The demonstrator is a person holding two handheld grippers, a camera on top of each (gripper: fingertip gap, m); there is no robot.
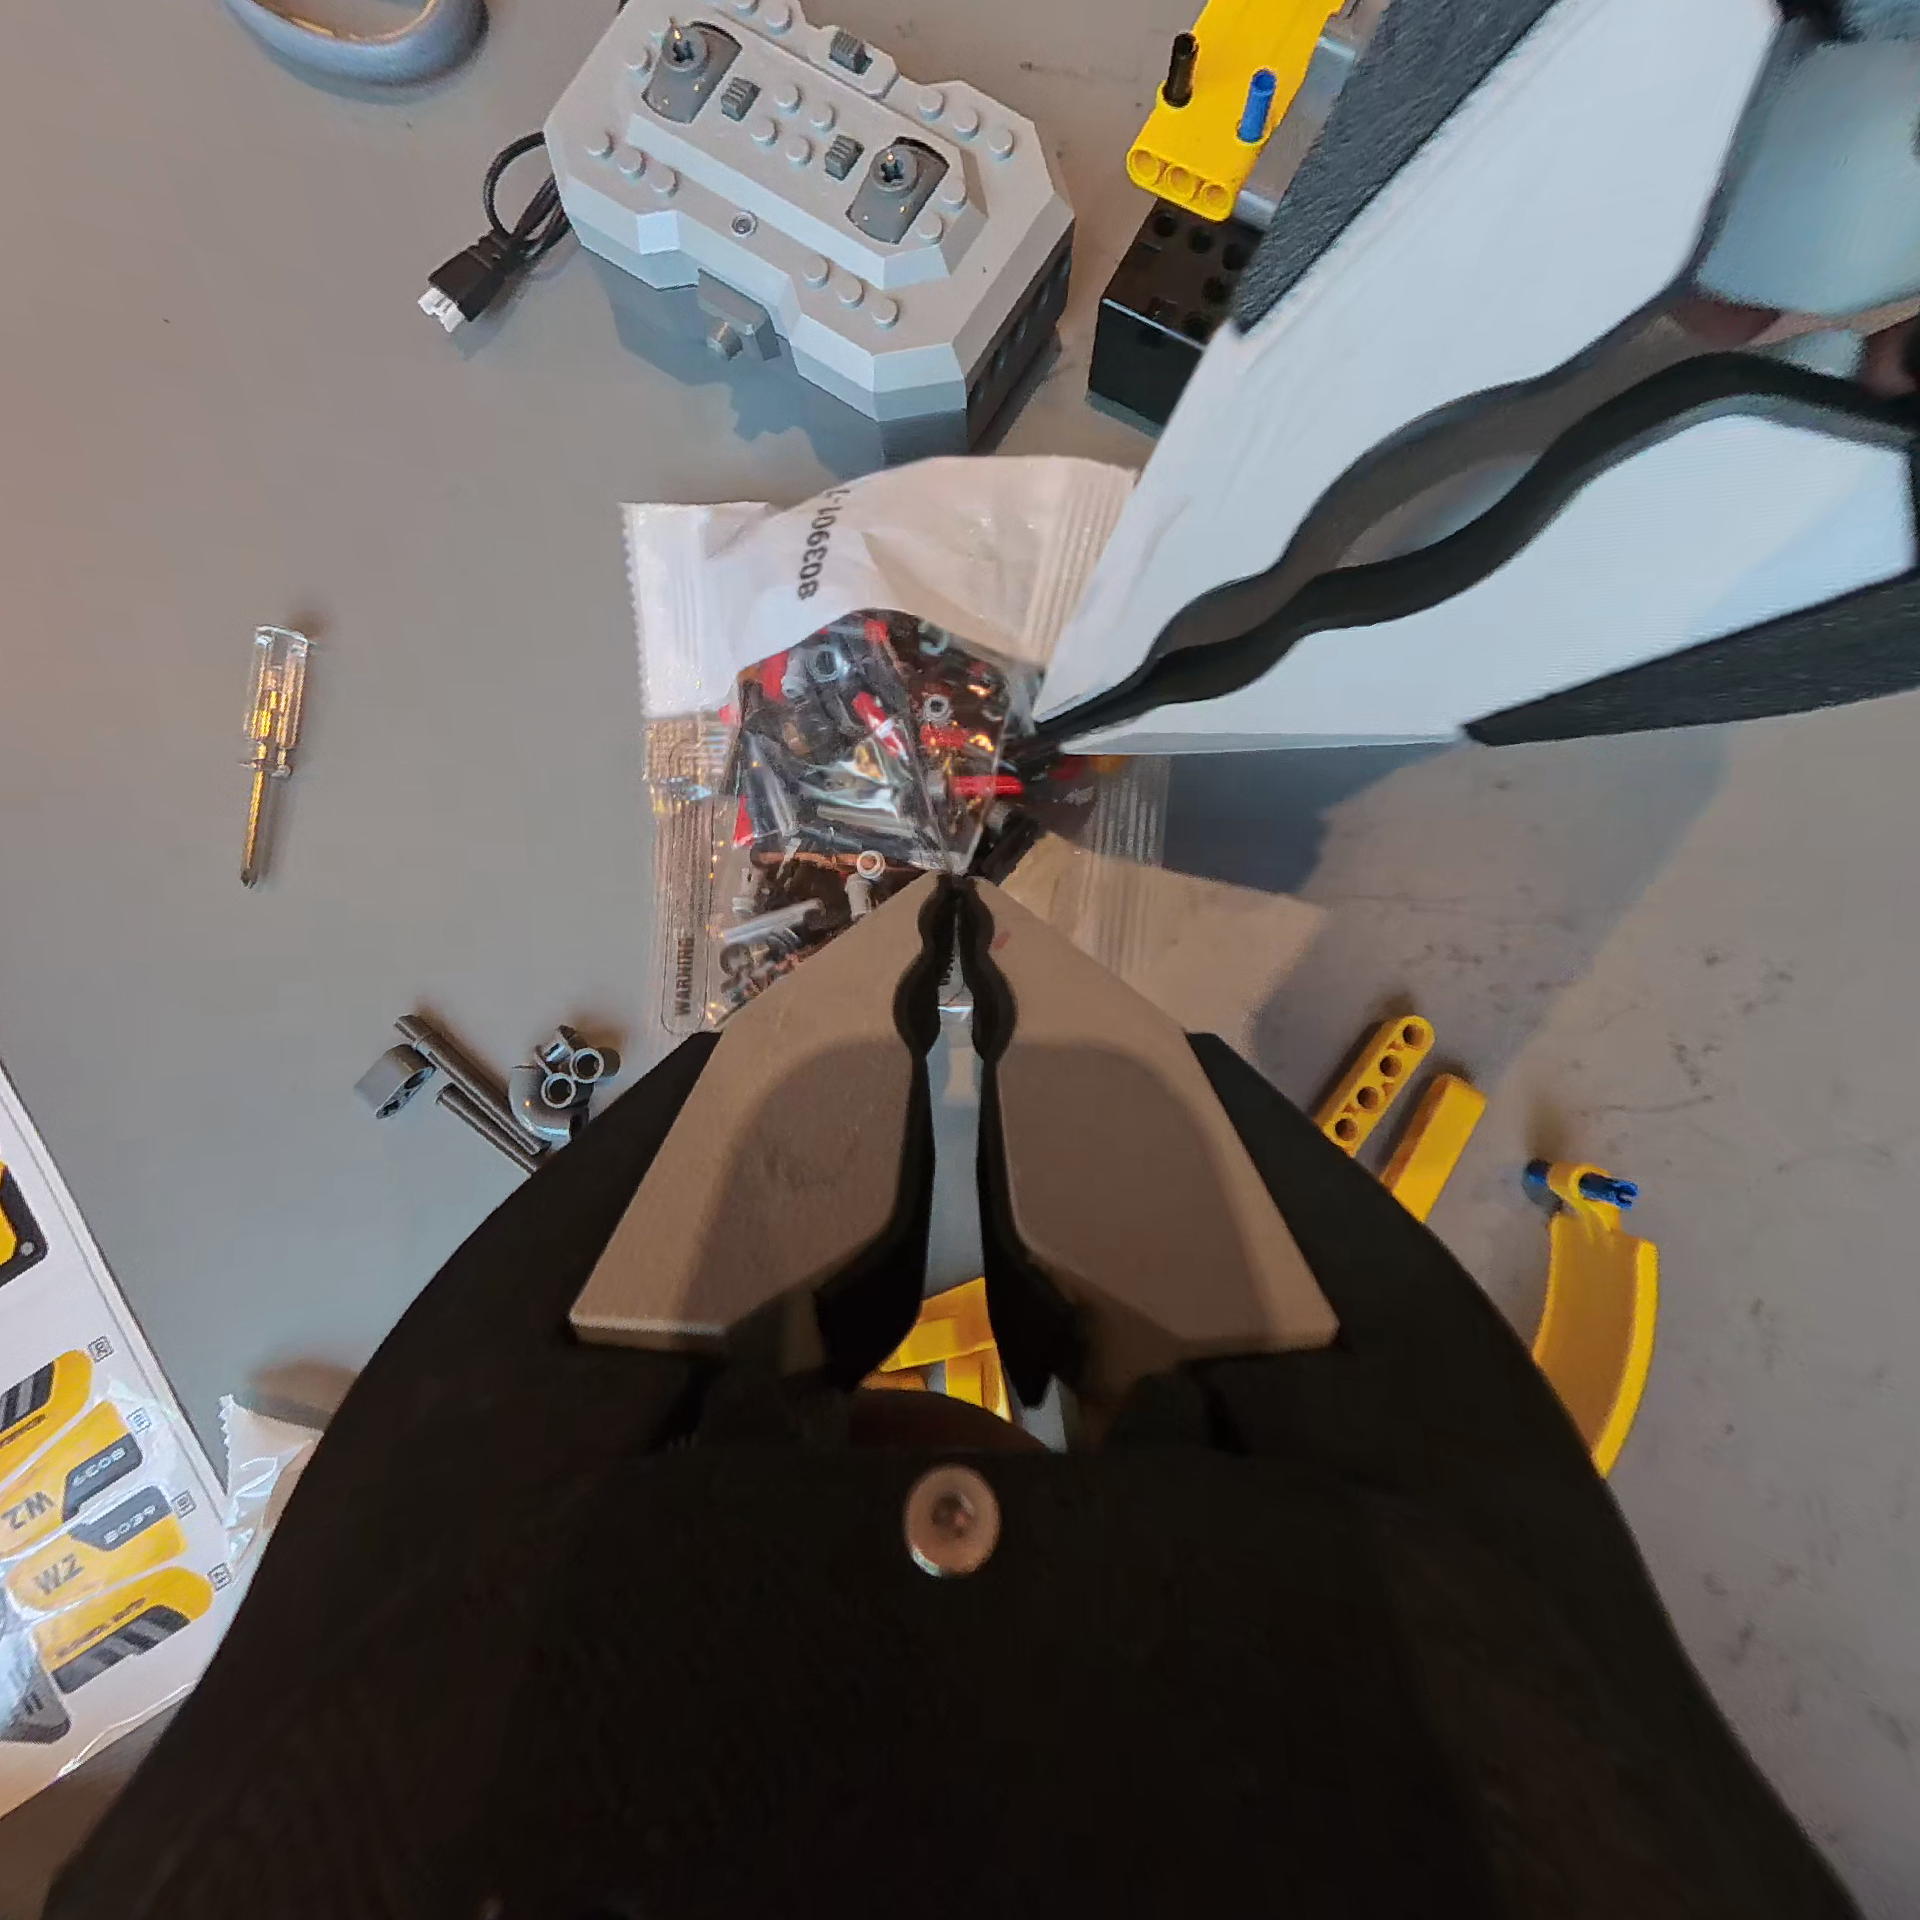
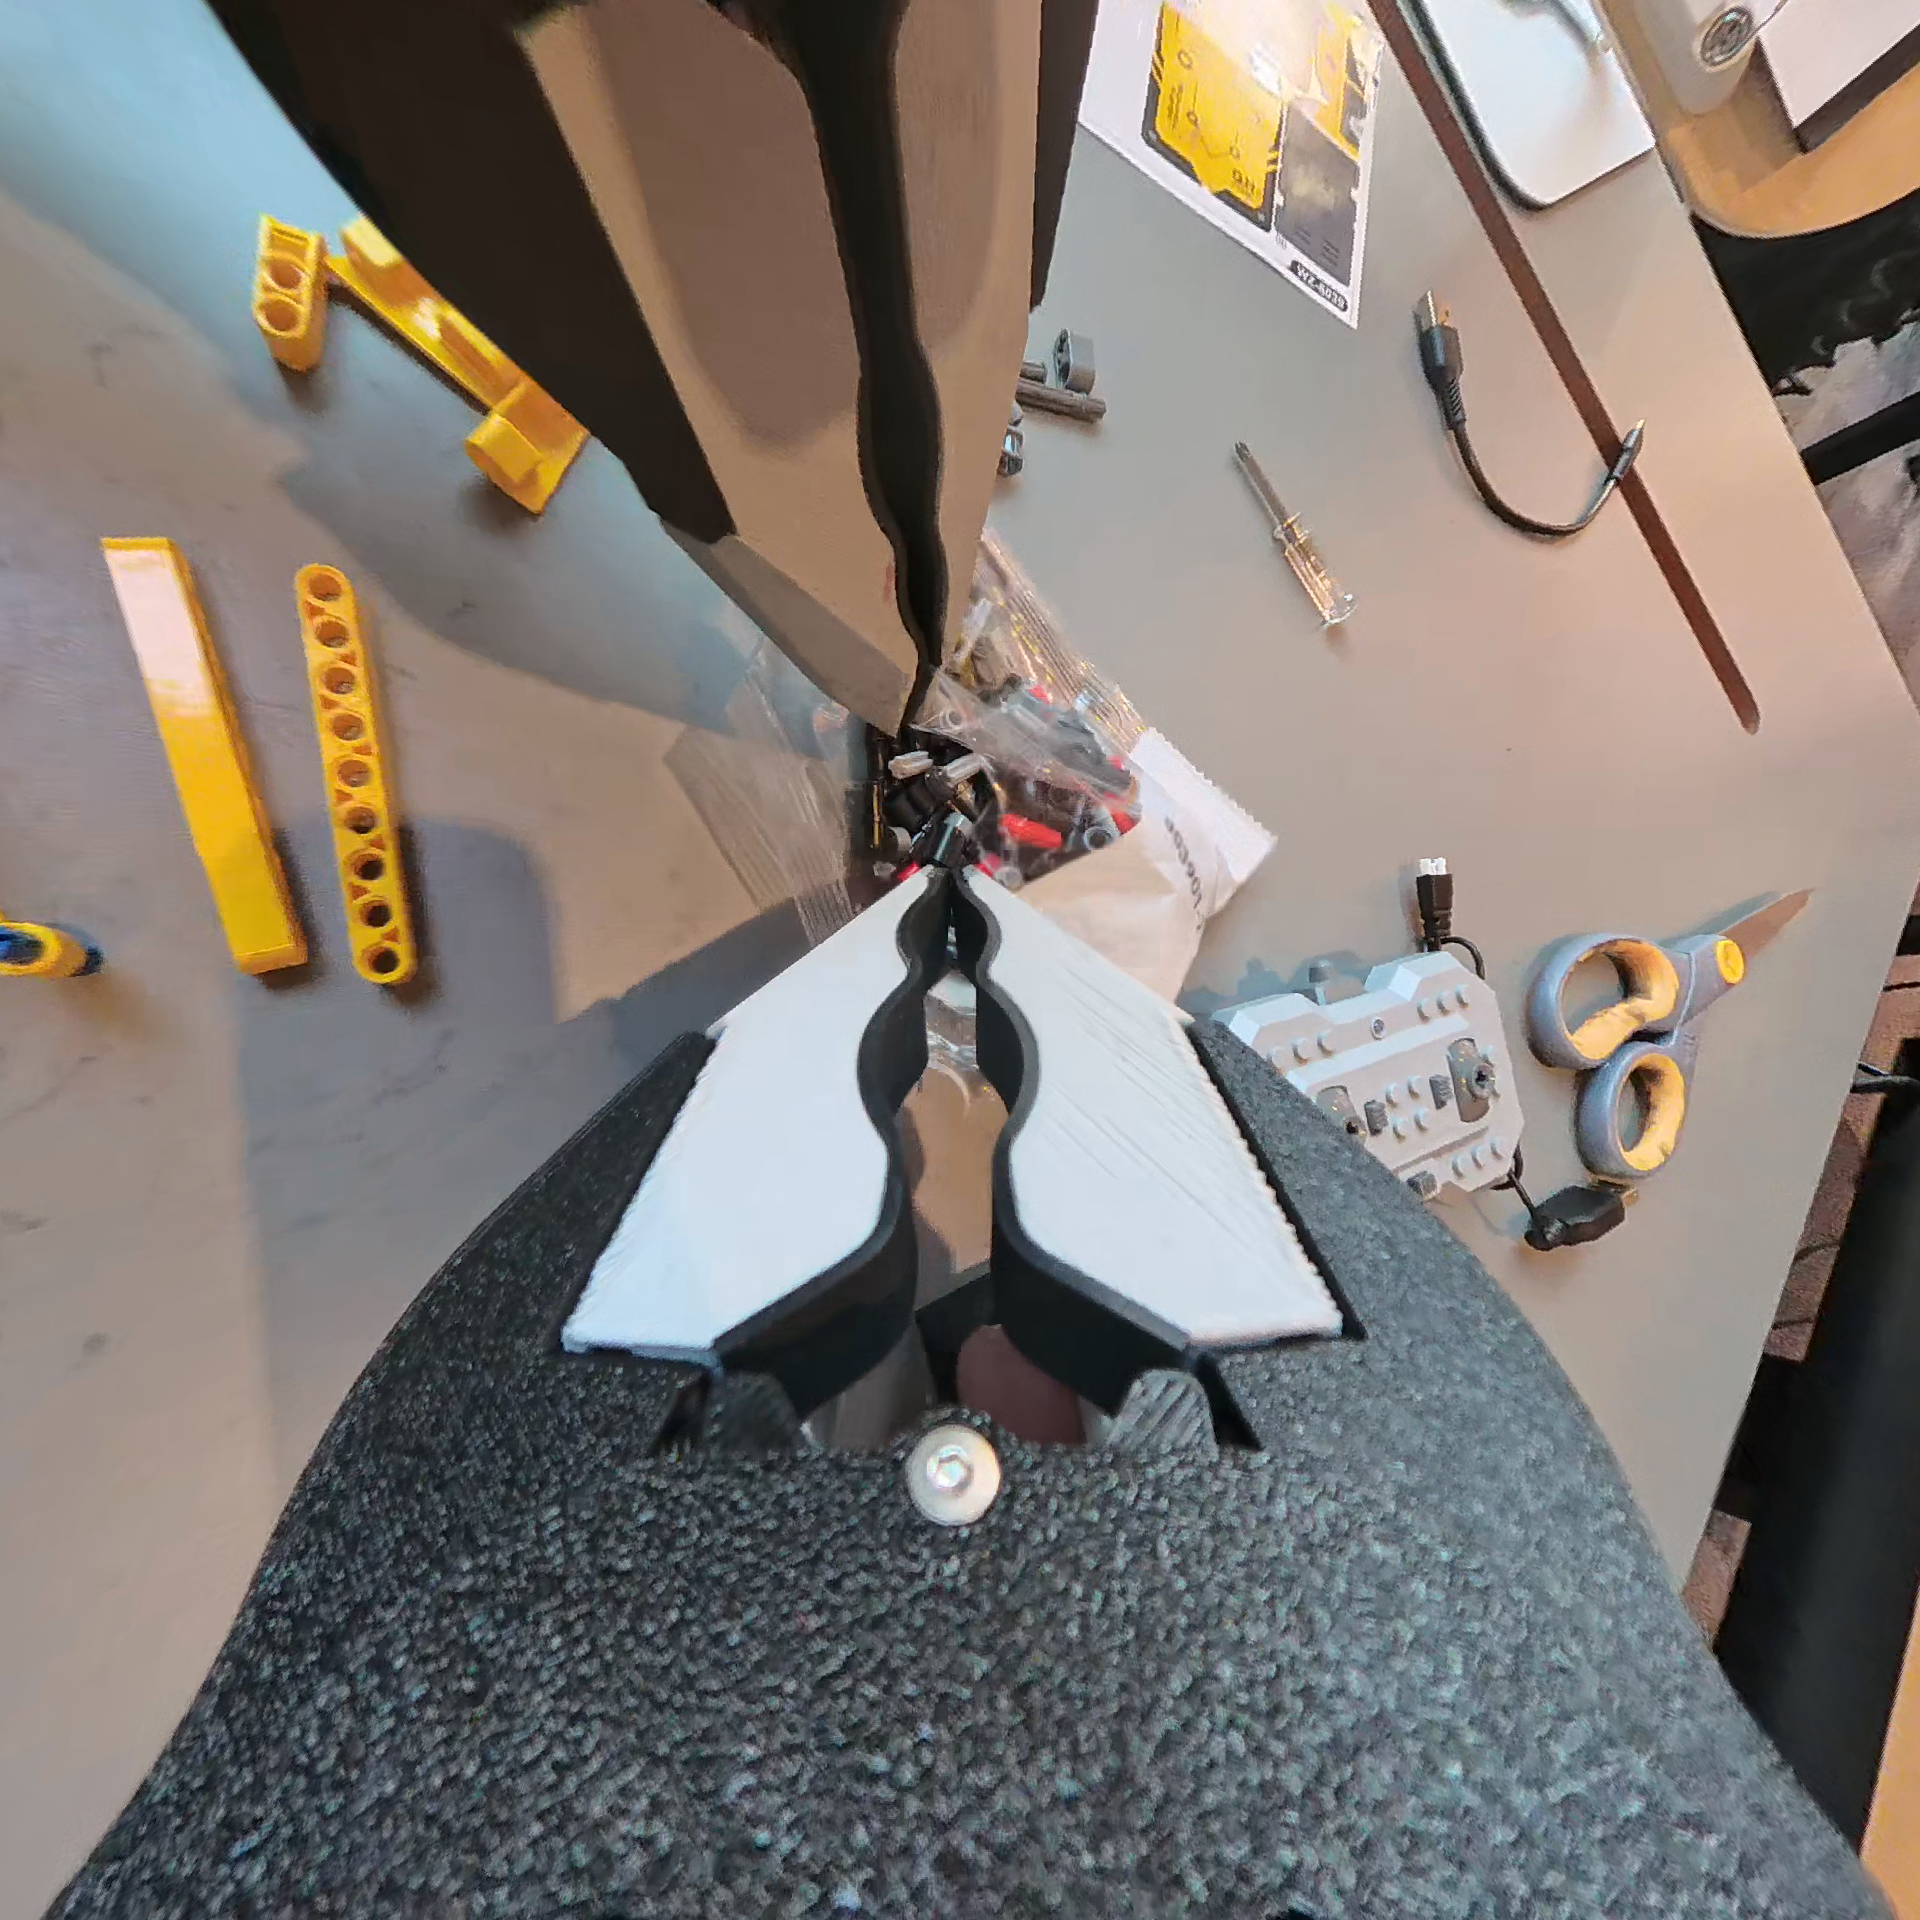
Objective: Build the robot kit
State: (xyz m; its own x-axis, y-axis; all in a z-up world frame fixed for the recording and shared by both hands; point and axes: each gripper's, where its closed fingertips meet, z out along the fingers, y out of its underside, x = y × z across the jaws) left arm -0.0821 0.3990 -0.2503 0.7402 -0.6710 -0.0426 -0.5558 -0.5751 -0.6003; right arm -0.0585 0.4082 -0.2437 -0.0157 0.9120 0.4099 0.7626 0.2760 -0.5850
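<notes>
A clear plastic bag of small black, red and grey building parts lies on the grey table, with a white bag under it. My left gripper, grey-fingered, is shut on the clear bag's near edge. My right gripper, white-fingered, comes in from the right in the left wrist view and is shut on the same bag's right edge. In the right wrist view my right gripper pinches the bag from below while the left gripper pinches it from above.
A grey studded battery box with black cable sits beyond the bag. A small screwdriver, grey pins, a sticker sheet, yellow beams, a yellow and black assembly and scissors lie around. The table edge runs at right. The tips of both grippers are at nearly the same place.
</notes>
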